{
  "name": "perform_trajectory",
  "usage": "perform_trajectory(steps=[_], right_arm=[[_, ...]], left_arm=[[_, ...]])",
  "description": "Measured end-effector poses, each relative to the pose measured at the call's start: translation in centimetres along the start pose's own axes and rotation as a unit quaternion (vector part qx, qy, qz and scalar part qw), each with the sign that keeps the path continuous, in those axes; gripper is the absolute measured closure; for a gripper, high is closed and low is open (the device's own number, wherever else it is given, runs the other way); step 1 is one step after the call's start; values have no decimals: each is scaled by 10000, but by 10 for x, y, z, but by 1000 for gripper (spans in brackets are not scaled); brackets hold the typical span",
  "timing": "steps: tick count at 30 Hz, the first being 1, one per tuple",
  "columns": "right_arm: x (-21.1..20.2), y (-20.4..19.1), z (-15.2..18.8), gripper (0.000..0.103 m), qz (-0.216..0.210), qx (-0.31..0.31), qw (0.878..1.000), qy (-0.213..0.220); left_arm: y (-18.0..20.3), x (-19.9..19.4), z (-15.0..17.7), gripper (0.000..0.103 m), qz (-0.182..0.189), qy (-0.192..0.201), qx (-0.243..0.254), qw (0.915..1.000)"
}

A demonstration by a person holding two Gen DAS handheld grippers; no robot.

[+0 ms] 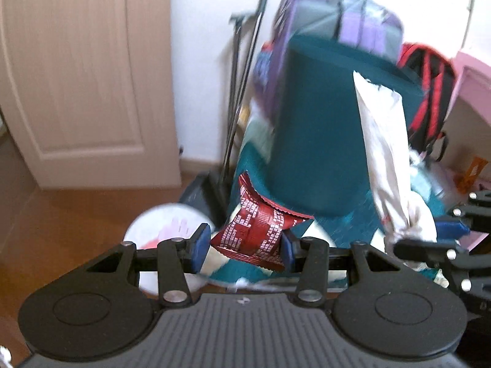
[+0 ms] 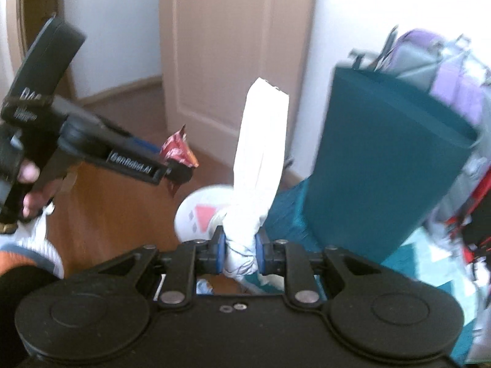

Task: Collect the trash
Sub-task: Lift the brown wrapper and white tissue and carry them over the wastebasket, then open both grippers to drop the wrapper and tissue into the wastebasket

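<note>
Open wood floor point(image 2: 116, 214) fills the lower left of both views; a teal bin point(image 1: 331, 128) and piled bags crowd the right. Two grippers, one wrapper each. The left gripper point(image 1: 242, 247) is partly closed on a crinkled red foil wrapper point(image 1: 254, 233), frame centre. The right gripper point(image 2: 240, 253) pinches a tall, twisted white wrapper point(image 2: 257, 159) narrowly, frame centre.

Red wrapper point(image 1: 256, 236) with white print; plain white wrapper point(image 2: 260, 156); deep teal bin point(image 1: 331, 128); purple-and-grey backpack point(image 1: 346, 15); blue gripper pads point(image 1: 201, 247).
</note>
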State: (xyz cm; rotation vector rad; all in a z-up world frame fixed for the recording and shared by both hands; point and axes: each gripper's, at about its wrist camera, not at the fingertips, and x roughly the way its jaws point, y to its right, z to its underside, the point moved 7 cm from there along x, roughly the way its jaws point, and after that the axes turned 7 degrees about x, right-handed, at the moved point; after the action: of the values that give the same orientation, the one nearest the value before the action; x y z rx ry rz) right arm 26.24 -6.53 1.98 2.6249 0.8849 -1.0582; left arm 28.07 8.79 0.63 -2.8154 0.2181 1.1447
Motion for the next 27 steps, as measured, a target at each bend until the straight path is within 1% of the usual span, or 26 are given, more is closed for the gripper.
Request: perform_trajectory(steps=[6, 11, 13, 16, 20, 24, 27], right_arm=[[-48, 28, -49, 84, 400, -33, 9975, 575], [-69, 57, -87, 84, 729, -1, 9933, 898], [-74, 69, -96, 84, 846, -2, 9917, 970], [-77, 90, -110, 84, 975, 62, 9898, 1040], [-78, 117, -115, 84, 1040, 272, 9886, 1057], [-61, 143, -122, 84, 1099, 444, 9881, 979], [-47, 156, -124, 84, 1141, 468, 9887, 855]], left_arm=[[40, -39, -60, 57, -11, 586, 317, 9978], [74, -44, -105, 57, 37, 825, 465, 9955], [87, -47, -125, 57, 36, 904, 532, 9945], [99, -43, -152, 57, 83, 995, 602, 9932], [112, -34, -184, 57, 134, 1091, 691, 9915], [123, -12, -206, 57, 62, 989, 788, 9920], [124, 15, -214, 57, -16, 835, 785, 9934]])
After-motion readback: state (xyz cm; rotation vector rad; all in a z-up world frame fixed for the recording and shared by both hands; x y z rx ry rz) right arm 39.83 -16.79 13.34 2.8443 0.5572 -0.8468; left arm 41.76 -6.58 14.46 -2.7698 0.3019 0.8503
